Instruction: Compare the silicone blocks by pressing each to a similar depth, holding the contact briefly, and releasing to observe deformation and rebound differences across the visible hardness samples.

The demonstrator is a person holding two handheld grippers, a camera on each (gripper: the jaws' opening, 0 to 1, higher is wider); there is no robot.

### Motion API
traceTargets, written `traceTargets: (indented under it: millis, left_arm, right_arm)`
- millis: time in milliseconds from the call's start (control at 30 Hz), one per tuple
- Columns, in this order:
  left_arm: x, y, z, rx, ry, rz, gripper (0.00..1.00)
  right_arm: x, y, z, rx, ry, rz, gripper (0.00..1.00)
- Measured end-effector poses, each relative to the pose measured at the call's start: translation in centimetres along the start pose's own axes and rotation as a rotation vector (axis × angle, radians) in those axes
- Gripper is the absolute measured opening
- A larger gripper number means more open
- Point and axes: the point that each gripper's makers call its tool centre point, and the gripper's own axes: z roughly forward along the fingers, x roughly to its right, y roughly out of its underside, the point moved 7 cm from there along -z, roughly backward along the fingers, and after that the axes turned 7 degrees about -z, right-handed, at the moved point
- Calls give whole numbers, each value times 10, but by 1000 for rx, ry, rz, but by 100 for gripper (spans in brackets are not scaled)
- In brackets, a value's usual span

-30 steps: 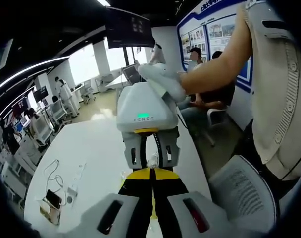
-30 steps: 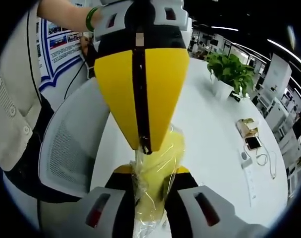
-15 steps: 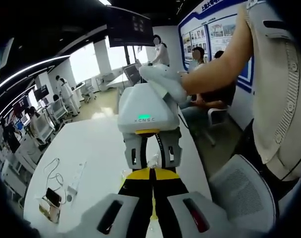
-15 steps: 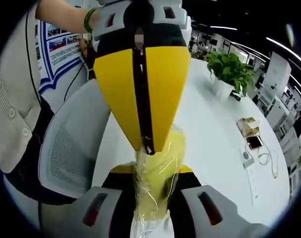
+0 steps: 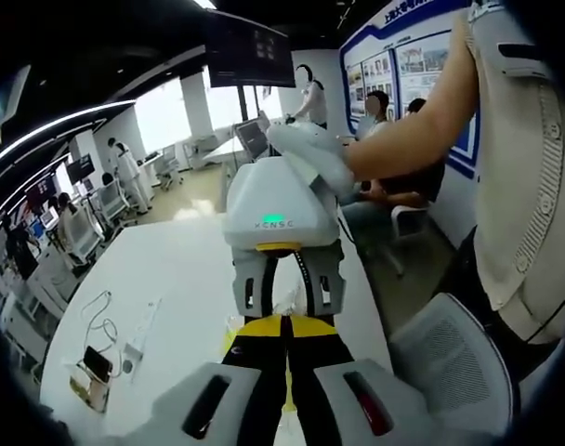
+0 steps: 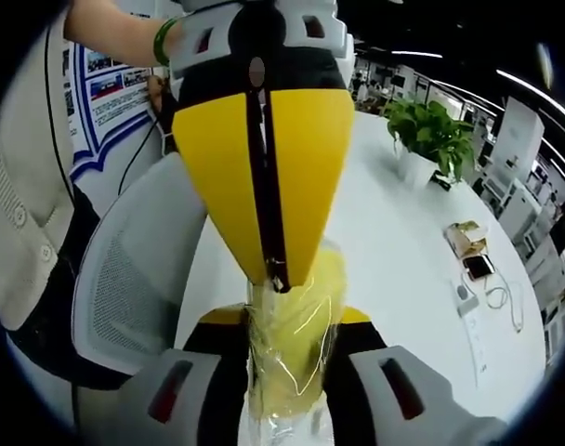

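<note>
Silicone block (image 6: 292, 353), yellow and film-wrapped — soft, likely slippery — sits clamped between the right gripper (image 6: 287, 372) jaws; left gripper (image 6: 269, 269) tips, closed together, press its top.

Open-plan office, long white table (image 5: 171, 279), mesh chair (image 5: 450, 358), wall posters (image 5: 417, 60)

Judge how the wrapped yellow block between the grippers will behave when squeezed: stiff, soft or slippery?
The yellow block probably yields somewhat: it bulges between the right gripper jaws. Its glossy, crinkled clear wrap may make it slippery. The left gripper tips pressing its top suggest it could squirm sideways.
</note>
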Motion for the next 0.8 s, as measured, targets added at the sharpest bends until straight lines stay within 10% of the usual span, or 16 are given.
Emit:
traceTargets:
  millis: [800]
  left_arm:
    - [0, 16, -10, 40, -41, -96, 0]
  right_arm:
    - [-13, -2, -10, 106, 96, 123, 52]
